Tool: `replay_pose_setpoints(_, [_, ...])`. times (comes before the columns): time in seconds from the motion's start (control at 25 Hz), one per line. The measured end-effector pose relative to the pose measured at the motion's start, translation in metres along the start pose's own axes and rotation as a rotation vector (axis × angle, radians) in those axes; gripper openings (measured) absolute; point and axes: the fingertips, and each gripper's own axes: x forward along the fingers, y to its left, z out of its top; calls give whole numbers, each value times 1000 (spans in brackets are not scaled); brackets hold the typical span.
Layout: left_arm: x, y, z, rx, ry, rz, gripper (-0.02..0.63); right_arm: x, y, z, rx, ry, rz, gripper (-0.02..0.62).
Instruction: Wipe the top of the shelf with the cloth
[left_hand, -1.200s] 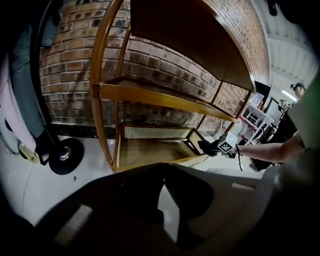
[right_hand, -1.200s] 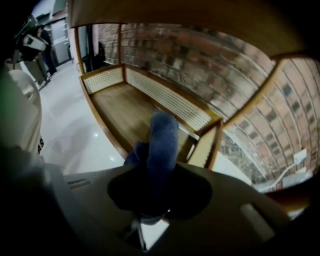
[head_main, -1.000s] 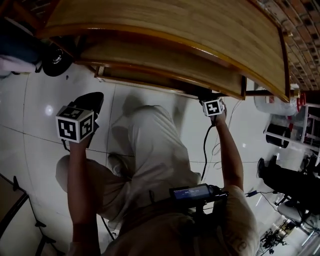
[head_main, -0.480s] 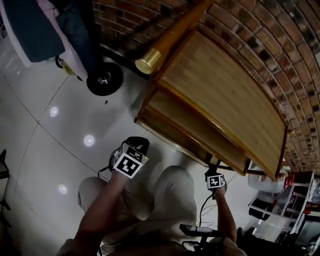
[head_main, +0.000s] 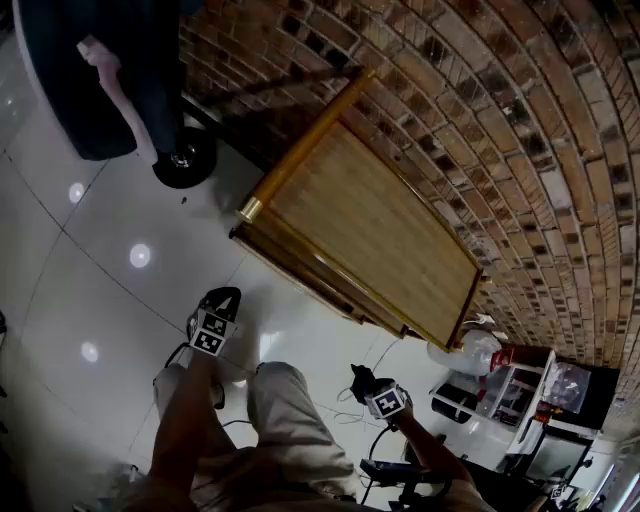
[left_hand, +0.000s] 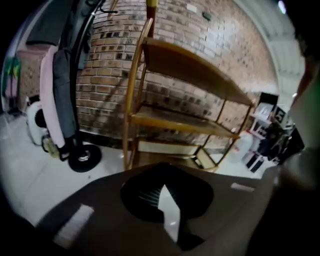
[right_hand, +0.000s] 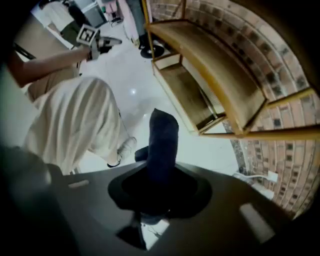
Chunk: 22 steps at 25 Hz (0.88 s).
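Observation:
The wooden shelf (head_main: 370, 225) stands against the brick wall, and its top board is bare in the head view. My right gripper (head_main: 372, 390) is low over the floor, short of the shelf's right end, shut on a dark blue cloth (head_main: 360, 379). In the right gripper view the cloth (right_hand: 162, 140) sticks up from between the jaws of the right gripper (right_hand: 157, 185), with the shelf top (right_hand: 215, 65) beyond it. My left gripper (head_main: 217, 308) hangs over the white floor in front of the shelf's left end. The left gripper (left_hand: 165, 200) looks shut with nothing in it.
A coat stand with dark clothing (head_main: 100, 80) and a round black base (head_main: 185, 158) stands left of the shelf. A white bag (head_main: 470, 352) and a white rack (head_main: 520, 400) sit to the right. A cable (head_main: 345, 405) lies on the floor by my legs.
The head view has pulled back and turned, so the shelf now lies farther off. Both grippers have drawn away from the shelf. The right one has come out from its lower level.

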Motion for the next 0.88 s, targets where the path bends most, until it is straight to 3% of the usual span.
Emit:
replay_pose_setpoints(0.08, [-29, -34, 10, 19, -30, -92, 3, -44, -2, -3, 37, -49, -3, 87])
replay_pose_setpoints(0.24, [-115, -74, 67, 17, -12, -143, 4, -130, -1, 17, 92, -177, -33, 87])
replay_pose_setpoints(0.36, [-173, -121, 149, 25, -64, -267, 4, -215, -14, 44, 140, -296, -75, 87])
replay_pose_setpoints(0.64, [-287, -193, 344, 207, -113, -490, 5, -419, -34, 98, 246, -568, -198, 87])
replay_pose_setpoints(0.8, [-335, -225, 438, 344, -155, -543, 5, -515, -49, 105, 336, -692, -282, 87])
replay_pose_setpoints(0.88, [-350, -233, 477, 362, -187, -537, 5, -559, -54, 98, 399, -763, -319, 88])
